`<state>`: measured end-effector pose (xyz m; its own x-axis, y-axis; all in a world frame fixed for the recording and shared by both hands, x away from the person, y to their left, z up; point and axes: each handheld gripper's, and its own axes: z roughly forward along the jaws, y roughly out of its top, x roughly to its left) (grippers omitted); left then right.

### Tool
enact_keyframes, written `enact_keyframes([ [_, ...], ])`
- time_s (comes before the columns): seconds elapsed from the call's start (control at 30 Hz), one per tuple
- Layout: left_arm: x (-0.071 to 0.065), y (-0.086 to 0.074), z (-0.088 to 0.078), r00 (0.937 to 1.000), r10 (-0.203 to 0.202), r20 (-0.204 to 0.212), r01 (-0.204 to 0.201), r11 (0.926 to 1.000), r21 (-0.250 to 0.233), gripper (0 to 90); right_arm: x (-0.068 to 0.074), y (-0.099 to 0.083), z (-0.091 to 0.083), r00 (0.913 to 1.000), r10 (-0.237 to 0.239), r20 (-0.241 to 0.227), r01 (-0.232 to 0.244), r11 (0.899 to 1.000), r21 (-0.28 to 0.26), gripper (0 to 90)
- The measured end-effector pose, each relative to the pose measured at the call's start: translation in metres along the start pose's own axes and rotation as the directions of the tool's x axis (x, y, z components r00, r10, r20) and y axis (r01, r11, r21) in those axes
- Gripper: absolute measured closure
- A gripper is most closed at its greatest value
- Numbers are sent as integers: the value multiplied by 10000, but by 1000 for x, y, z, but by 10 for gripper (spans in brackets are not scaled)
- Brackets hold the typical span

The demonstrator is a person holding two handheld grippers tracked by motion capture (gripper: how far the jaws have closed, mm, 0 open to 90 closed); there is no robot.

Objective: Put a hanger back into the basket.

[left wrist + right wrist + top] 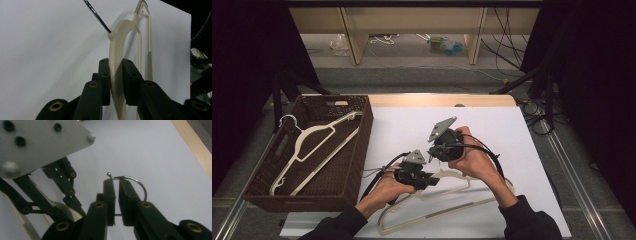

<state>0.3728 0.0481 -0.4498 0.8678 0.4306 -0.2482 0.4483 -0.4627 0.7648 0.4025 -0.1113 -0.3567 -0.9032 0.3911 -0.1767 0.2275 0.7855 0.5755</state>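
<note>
Near edge of white table (412, 120): my left gripper (116, 75) clamps cream hanger (117, 50) at its shoulder; my right gripper (117, 195) pinches its metal hook (136, 182). Second hanger (312, 150) lies in brown basket (357, 165), far left.

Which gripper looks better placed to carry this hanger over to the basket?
Left, probably. The left gripper is clamped on the hanger at its broad plastic shoulder, on the basket side. The right gripper pinches only the thin metal hook, where the hanger could swivel.
</note>
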Motion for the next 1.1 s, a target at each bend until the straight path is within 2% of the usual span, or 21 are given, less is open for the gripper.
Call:
enact_keyframes([
  [0.03,0,0,-1,10000,37,-32,-37,10000,12,786,0,-1,-4,10000,70,54,-69,9999,-85,808],
  [0.07,-1,0,0,9999,-139,59,140,9998,-138,787,0,-2,-9,9998,161,78,-160,9999,-57,795],
  [0.13,-1,1,-1,10000,32,-32,-32,10000,47,787,-3,-6,-17,9993,352,143,-344,9981,-509,792],
  [0.2,0,1,-2,10000,25,-12,-25,10000,22,787,-4,-11,-26,9983,577,48,-572,9957,-734,776],
  [0.27,-2,1,-3,10000,-73,-29,73,10000,-3,787,-5,-16,-31,9981,608,-93,-614,9942,-887,778],
  [0.4,-3,3,-5,9999,81,-61,-80,9999,88,790,-9,-32,-37,9957,924,-82,-927,9925,-796,777],
  [0.43,-3,3,-6,9999,97,-33,-97,9999,49,791,-11,-37,-39,9950,949,-317,-971,9925,-745,765],
  [0.47,-4,4,-6,10000,90,-15,-90,9999,54,792,-11,-43,-39,9919,1217,-356,-1241,9895,-744,735],
  [0.53,-5,5,-8,9999,106,-12,-106,9999,53,795,-12,-53,-39,9881,1502,-331,-1523,9857,-722,604],
  [0.6,-7,7,-10,10000,45,13,-45,10000,-9,801,-12,-61,-42,9838,1790,-121,-1794,9799,-872,473],
  [0.67,-8,8,-13,9998,-54,169,56,9999,-120,810,-12,-70,-48,9797,2006,4,-1994,9741,-1070,383],
  [0.7,-8,9,-15,10000,5,96,-4,10000,-88,813,-12,-73,-52,9774,2115,64,-2096,9717,-1092,370],
  [0.77,-9,11,-19,9996,-145,245,150,9996,-233,828,-10,-82,-59,9707,2385,292,-2324,9628,-1380,341],
  [0.8,-9,13,-20,9993,109,366,-94,9991,-425,836,-9,-87,-62,9690,2437,405,-2355,9608,-1463,334],
  [0.83,-11,13,-23,9994,-163,309,174,9992,-350,845,-8,-93,-66,9661,2543,443,-2458,9587,-1432,331],
  [0.87,-12,14,-24,9993,-148,346,162,9991,-404,850,-7,-97,-66,9664,2533,441,-2449,9592,-1414,331],
  [0.9,-11,16,-25,9994,66,329,-49,9987,-513,855,-5,-102,-67,9610,2711,548,-2617,9553,-1376,331],
  [0.93,-12,17,-26,9996,78,269,-64,9987,-512,857,-4,-107,-67,9593,2777,514,-2698,9549,-1237,331],
  [0.97,-13,18,-28,9999,25,111,-20,9988,-491,858,-3,-113,-66,9592,2777,524,-2695,9546,-1268,331],
  [1.03,-11,19,-30,9999,-12,150,20,9988,-489,858,-2,-121,-67,9600,2776,350,-2732,9570,-981,332],
  [1.1,-11,20,-33,9999,-87,71,91,9987,-507,858,0,-127,-67,9557,2921,351,-2878,9530,-946,334],
])
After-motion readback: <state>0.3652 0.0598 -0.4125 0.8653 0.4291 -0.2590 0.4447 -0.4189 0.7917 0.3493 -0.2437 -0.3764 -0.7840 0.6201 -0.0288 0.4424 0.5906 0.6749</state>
